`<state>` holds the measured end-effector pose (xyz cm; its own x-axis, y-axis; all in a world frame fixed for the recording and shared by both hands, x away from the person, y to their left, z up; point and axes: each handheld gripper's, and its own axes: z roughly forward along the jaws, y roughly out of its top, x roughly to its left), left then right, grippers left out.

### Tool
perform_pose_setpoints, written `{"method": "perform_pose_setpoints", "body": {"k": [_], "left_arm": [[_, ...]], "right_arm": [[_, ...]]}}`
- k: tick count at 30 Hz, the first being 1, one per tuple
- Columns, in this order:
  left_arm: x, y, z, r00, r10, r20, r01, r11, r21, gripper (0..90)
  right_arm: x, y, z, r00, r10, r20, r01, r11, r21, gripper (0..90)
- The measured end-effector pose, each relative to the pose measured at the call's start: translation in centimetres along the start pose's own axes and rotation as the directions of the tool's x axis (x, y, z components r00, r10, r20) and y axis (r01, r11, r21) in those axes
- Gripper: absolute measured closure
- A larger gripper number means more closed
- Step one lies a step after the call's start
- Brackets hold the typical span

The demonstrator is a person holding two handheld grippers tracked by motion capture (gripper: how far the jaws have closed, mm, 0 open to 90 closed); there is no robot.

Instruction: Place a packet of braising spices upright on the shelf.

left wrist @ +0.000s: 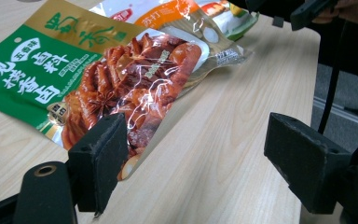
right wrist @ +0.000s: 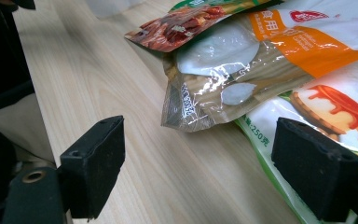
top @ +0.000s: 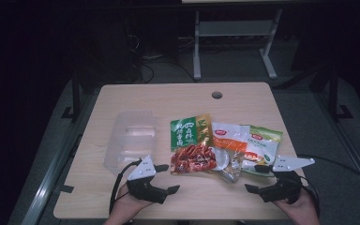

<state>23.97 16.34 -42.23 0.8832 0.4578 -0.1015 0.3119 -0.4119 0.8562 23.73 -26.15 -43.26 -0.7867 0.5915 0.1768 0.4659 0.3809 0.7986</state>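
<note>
Left gripper (top: 168, 178) jaws spread wide, nothing gripped, aimed at near edge of green-and-red glossy plastic meat packet (top: 191, 144). Right gripper (top: 257, 178) likewise agape beside overlapping orange-white pouch (top: 227, 140) and green-edged bag (top: 262, 143). Clear plastic tray (top: 130, 138) left of packets, probably waiting for them.

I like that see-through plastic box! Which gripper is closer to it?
The left gripper is closer: it sits just below and right of the clear plastic box. The right gripper is far off to its right, beyond the food packets.
</note>
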Motion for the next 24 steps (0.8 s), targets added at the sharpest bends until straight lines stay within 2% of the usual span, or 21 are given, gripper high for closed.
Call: {"method": "perform_pose_setpoints", "body": {"k": [8, 10, 14, 18, 23, 24], "left_arm": [[0.2, -0.1, 0.3, 1.0000, 0.009, 0.000, -0.009, 0.9999, 0.007, 22.5], [0.3, -0.1, 0.4, 0.9999, 0.010, 0.004, -0.010, 0.9999, 0.008, 22.5], [0.4, 0.2, 0.6, 1.0000, 0.001, 0.009, -0.001, 1.0000, -0.002, 23.5], [0.5, 0.4, 1.0, 0.9999, 0.008, 0.013, -0.008, 1.0000, 0.003, 24.3], [0.3, 0.5, 1.5, 0.9994, 0.023, 0.026, -0.024, 0.9996, 0.013, 24.4], [0.3, 0.5, 1.5, 0.9994, 0.023, 0.026, -0.024, 0.9996, 0.013, 24.4]], "right_arm": [[-0.2, 0.5, 0.2, 0.9996, 0.028, -0.009, -0.028, 1.000, -0.003, 14.0], [-0.2, 0.9, 0.4, 0.9992, 0.035, -0.019, -0.034, 0.999, 0.012, 13.9], [0.0, 2.5, 0.8, 0.9994, 0.003, -0.036, -0.003, 1.000, 0.013, 13.9], [0.1, 3.8, 1.3, 0.9985, -0.014, -0.053, 0.014, 1.000, 0.010, 13.8], [0.0, 6.8, 2.9, 0.9962, -0.042, -0.076, 0.045, 0.998, 0.038, 13.8], [0.0, 6.8, 2.9, 0.9962, -0.042, -0.076, 0.045, 0.998, 0.038, 13.8]]}}
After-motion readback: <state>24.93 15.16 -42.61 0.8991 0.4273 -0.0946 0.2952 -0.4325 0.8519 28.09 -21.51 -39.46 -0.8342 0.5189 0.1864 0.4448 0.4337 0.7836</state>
